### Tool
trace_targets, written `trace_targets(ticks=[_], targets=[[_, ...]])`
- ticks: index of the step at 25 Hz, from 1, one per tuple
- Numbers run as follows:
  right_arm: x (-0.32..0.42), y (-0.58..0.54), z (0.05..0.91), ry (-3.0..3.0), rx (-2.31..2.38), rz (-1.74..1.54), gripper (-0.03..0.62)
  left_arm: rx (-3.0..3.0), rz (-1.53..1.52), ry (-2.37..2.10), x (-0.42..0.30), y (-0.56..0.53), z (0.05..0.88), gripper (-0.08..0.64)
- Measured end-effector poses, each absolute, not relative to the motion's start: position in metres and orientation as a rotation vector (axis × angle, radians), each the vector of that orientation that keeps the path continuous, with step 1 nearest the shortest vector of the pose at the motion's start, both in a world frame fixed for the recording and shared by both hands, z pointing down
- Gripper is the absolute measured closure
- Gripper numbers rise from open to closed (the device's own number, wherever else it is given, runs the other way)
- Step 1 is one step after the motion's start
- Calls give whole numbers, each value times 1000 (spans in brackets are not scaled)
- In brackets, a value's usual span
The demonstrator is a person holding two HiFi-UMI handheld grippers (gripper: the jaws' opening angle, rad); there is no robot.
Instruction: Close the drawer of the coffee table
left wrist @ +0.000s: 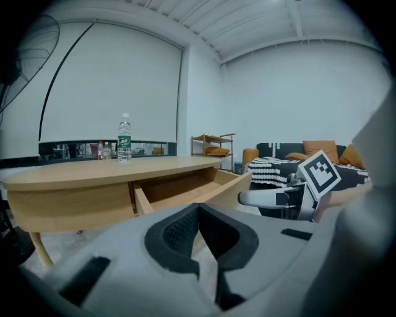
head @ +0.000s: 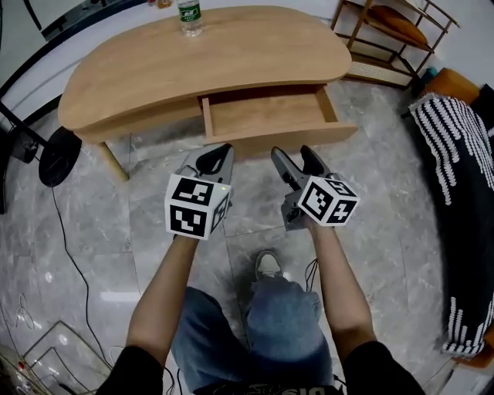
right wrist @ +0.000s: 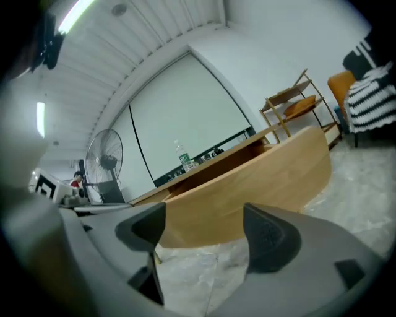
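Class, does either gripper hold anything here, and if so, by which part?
Nothing is held. The left gripper has jaws together, empty; the right gripper has jaws apart around nothing.

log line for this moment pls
drawer open | left gripper shut, empty | right gripper open, empty | both short of drawer

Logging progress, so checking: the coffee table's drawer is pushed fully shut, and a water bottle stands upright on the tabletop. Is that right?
Not quite. The drawer stands pulled out, its inside showing, as the head view shows. The water bottle does stand upright on the coffee table.
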State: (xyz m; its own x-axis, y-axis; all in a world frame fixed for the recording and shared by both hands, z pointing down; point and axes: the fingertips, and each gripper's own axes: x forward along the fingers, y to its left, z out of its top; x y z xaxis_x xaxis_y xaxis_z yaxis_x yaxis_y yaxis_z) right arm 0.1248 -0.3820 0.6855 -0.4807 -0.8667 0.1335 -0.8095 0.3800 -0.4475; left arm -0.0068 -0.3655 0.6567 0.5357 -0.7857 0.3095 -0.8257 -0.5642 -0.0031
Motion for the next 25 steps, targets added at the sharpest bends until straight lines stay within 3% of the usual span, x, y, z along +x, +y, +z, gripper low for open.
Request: trace_targets(ticks=[25], targets=[[130, -427, 759, 2027, -1251, -994, 157, 2696, 241, -1323, 16, -364, 684, 558]])
